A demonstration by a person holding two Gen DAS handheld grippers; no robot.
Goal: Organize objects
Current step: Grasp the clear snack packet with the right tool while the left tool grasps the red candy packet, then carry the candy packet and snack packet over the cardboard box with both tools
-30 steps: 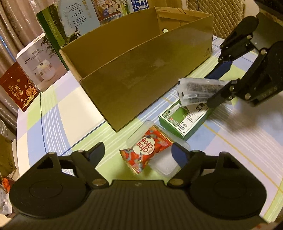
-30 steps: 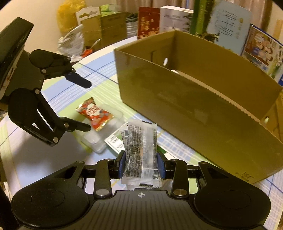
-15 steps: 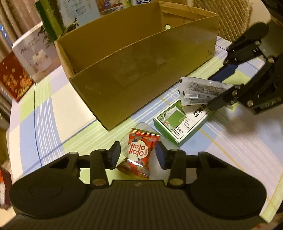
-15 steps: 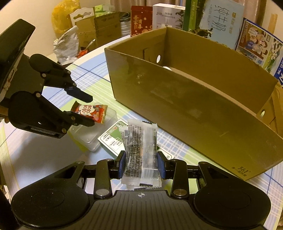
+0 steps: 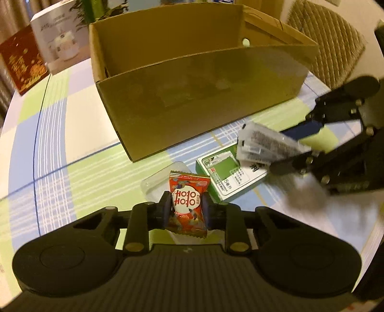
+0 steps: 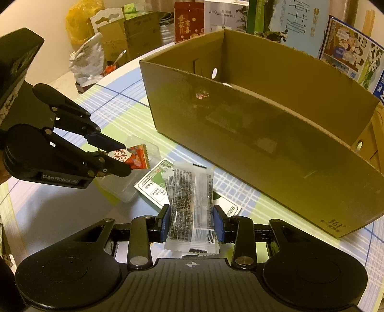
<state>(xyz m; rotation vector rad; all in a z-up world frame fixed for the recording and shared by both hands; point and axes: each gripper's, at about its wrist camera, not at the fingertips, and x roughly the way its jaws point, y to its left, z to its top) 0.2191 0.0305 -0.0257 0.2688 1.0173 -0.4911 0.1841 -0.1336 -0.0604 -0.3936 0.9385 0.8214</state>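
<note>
My left gripper [image 5: 186,207] is shut on a red candy packet [image 5: 188,196], held just above a clear plastic tray [image 5: 156,184]. The right wrist view shows that same left gripper [image 6: 117,156] with the red packet [image 6: 134,158] pinched at its tips. My right gripper [image 6: 192,222] is shut on a clear snack packet with dark contents [image 6: 192,204]. It hovers over a green and white box [image 6: 153,187] lying flat on the table. An open cardboard box [image 5: 192,79] stands behind both grippers, seen from its other side [image 6: 264,127] in the right wrist view.
Printed cartons [image 6: 223,16] lean behind the cardboard box. A crumpled foil bag [image 6: 88,64] and a yellow bag [image 6: 81,21] sit off the table's far left. A wicker chair back [image 5: 331,43] rises at the far right. Checked tablecloth [image 5: 60,148] covers the round table.
My left gripper went from open around the red candy packet to shut on it and lifted it off the clear tray. The right gripper kept hold of the snack packet and shifted slightly.
</note>
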